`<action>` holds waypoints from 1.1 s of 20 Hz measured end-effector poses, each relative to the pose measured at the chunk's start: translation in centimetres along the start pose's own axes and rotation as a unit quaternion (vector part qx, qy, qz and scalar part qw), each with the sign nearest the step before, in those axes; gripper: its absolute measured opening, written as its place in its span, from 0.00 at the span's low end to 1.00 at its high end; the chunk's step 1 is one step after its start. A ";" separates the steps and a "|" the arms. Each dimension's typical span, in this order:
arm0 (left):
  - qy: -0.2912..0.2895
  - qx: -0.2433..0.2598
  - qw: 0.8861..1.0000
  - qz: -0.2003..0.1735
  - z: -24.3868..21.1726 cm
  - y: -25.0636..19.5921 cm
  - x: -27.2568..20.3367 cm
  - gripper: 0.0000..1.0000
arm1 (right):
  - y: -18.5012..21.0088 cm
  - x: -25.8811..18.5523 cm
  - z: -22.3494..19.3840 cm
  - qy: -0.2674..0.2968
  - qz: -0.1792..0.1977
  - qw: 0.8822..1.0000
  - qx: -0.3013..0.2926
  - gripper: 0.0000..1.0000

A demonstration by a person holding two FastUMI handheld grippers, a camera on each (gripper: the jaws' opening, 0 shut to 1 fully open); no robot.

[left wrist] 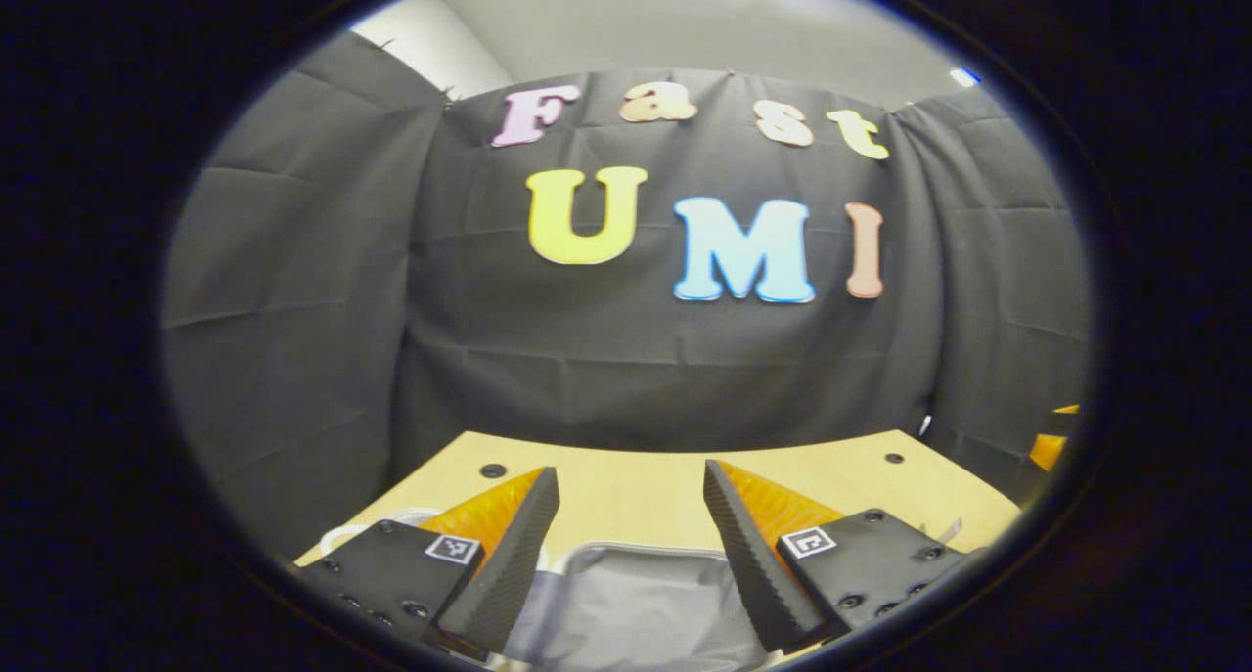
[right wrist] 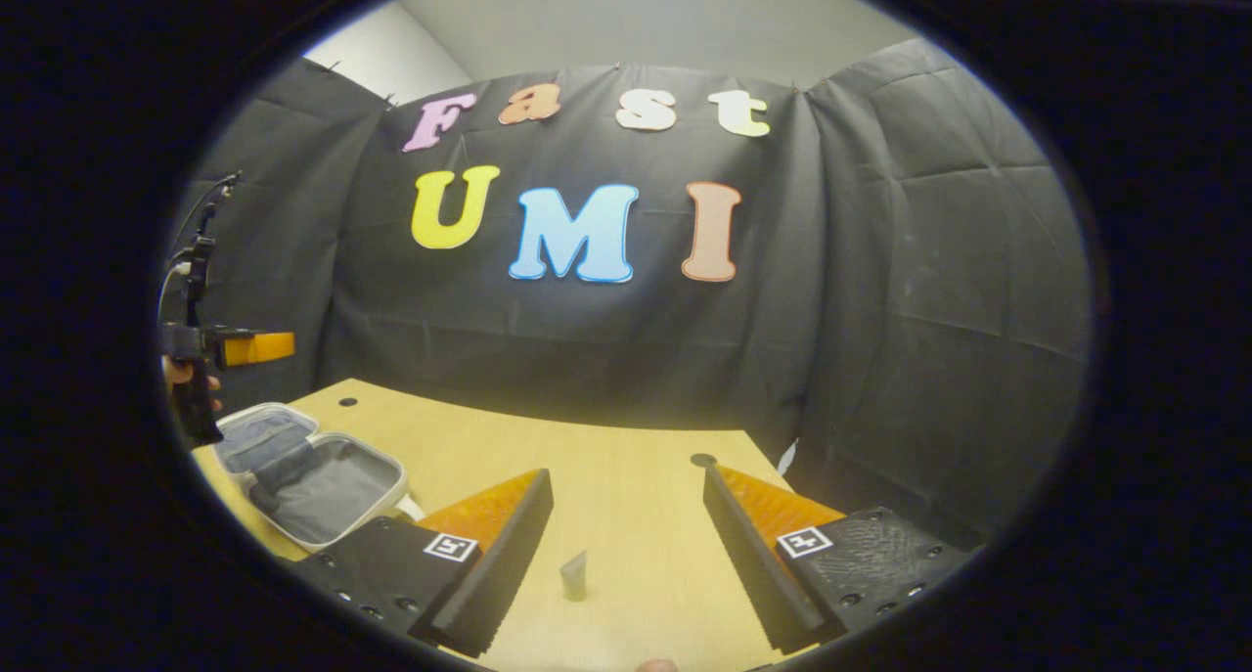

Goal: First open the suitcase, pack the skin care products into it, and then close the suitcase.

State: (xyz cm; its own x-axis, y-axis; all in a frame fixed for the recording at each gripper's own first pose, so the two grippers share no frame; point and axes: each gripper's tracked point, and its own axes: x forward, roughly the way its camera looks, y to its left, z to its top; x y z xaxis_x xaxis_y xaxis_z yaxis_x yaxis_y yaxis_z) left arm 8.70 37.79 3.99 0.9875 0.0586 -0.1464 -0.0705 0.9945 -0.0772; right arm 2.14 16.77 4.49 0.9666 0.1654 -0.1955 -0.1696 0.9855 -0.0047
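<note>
Recording booth, black cloth walls (right wrist: 880, 261), light wooden table (right wrist: 626, 476), plain ceiling (left wrist: 685, 26)

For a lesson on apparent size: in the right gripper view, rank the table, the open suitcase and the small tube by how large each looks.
1. table
2. suitcase
3. tube, smallest, though nearest the camera.

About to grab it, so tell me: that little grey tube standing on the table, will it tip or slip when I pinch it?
The tube stands upright on a narrow end, so a nudge would probably tip it. It looks small, likely light. The right gripper is open around it.
</note>
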 end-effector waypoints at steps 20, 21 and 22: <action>0.114 -0.011 0.983 -0.143 -21.3 -27.2 2.0 0.96 | -2.7 1.6 -5.5 0.055 0.061 0.997 -0.013 0.94; 0.135 -0.017 0.980 -0.142 -22.9 -27.4 2.1 0.96 | -2.5 1.8 -5.6 0.056 0.066 0.996 -0.014 0.94; 0.154 -0.026 0.978 -0.140 -24.4 -27.6 2.3 0.96 | -2.3 1.8 -5.9 0.058 0.070 0.996 -0.015 0.95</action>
State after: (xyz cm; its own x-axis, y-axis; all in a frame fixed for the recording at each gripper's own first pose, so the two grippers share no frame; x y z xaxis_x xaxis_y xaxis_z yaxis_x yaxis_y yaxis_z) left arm 9.44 8.35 -18.24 0.8802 -0.2512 -0.4026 0.1808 0.9619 -0.2049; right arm 3.16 14.53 -1.59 0.9046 0.2948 -0.3078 -0.3091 0.9510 0.0024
